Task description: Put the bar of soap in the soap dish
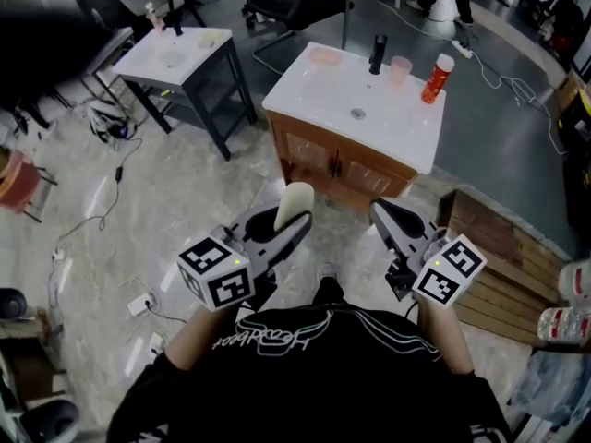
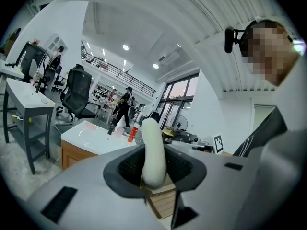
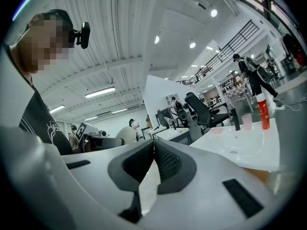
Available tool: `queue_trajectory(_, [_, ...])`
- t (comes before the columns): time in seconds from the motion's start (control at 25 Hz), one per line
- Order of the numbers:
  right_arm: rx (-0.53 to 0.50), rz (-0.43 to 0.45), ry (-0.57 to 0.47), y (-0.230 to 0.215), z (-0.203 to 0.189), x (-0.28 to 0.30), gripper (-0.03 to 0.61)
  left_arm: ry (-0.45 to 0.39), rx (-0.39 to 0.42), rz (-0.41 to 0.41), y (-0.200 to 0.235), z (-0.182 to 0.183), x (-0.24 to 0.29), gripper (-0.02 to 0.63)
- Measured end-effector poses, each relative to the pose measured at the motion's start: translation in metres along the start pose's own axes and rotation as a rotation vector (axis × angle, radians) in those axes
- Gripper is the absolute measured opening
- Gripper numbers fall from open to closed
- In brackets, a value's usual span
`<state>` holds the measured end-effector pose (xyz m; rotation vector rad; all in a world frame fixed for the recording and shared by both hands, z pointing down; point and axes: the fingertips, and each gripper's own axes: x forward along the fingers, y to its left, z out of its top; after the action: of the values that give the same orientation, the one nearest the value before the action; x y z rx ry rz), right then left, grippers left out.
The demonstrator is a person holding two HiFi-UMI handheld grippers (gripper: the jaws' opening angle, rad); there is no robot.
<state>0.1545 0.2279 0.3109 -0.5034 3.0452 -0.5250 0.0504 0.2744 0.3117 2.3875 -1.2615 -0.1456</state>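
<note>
- The bar of soap (image 2: 152, 150) is clamped upright by its lower end in the left tongs (image 1: 280, 230), short of the desk (image 1: 392, 132).
- It is judged stiff, light and slippery — a grip across the broad faces suits it.
- The pink soap dish (image 1: 325, 56) is seen at the desk's far left corner.
- The right tongs (image 3: 154, 159) are pressed together — nothing is held.
</note>
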Motion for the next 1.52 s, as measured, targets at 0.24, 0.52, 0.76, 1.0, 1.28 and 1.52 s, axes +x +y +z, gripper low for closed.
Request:
queue_trajectory(0.24, [0.018, 0.016, 0.026, -0.065, 0.023, 0.043, 0.027, 0.012, -0.03, 0.023, 0.051, 0.026, 0.053, 0.126])
queue_trajectory(0.52, [0.033, 0.035, 0.049, -0.135, 0.038, 0.076, 0.028, 0.015, -0.039, 0.049, 0.096, 0.048, 0.112, 0.126])
queue_trajectory(0.76, [0.012, 0.061, 0.043, -0.174, 0.066, 0.093, 0.028, 0.008, -0.019, 0.059, 0.115, 0.075, 0.15, 0.126])
queue_trajectory(1.0, [-0.025, 0.085, 0.022, -0.189, 0.086, 0.102, 0.028, -0.005, 0.038, 0.063, 0.118, 0.094, 0.168, 0.126])
queue_trajectory(1.28, [-0.046, 0.092, 0.015, -0.198, 0.093, 0.107, 0.028, -0.013, 0.054, 0.056, 0.123, 0.1, 0.176, 0.126])
queue_trajectory(1.52, [-0.047, 0.082, 0.007, -0.212, 0.095, 0.119, 0.028, -0.006, 0.069, 0.044, 0.139, 0.102, 0.187, 0.126])
